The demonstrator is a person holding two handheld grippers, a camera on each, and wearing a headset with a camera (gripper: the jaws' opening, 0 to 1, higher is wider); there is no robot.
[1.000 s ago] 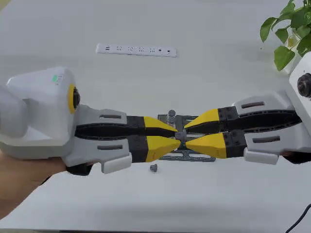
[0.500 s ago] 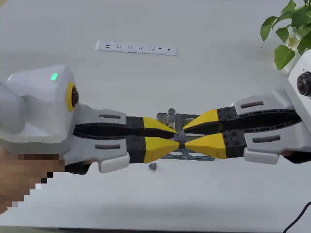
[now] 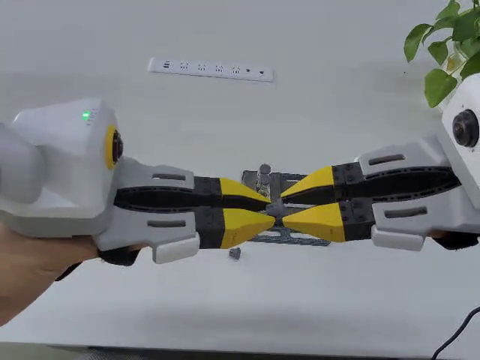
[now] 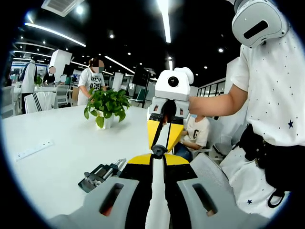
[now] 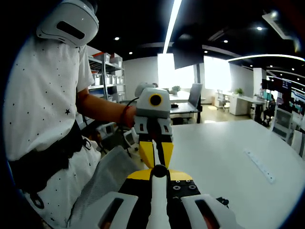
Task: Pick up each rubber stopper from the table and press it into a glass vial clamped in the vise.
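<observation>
Matt white table [image 3: 337, 120], dark metal vise [image 3: 294, 238], rubber stopper [image 3: 277, 211], glossy plastic left gripper [image 3: 268, 211]

Grey stopper [image 3: 277, 211], white table [image 3: 337, 112], green plant [image 3: 450, 45]

white table [image 3: 337, 112] | vise [image 3: 289, 237] centre | loose stopper [image 3: 235, 253] near it | power strip [image 3: 210, 69] far

I am working at a white table [image 3: 337, 112] where a power strip [image 3: 211, 69] is lying at the far side and a leafy potted plant [image 4: 106, 104] is standing. Long ceiling lights [image 4: 164, 19] are glowing against a dark ceiling, and bright windows [image 5: 217, 71] are shining at the far wall near metal shelving [image 5: 106, 71].
</observation>
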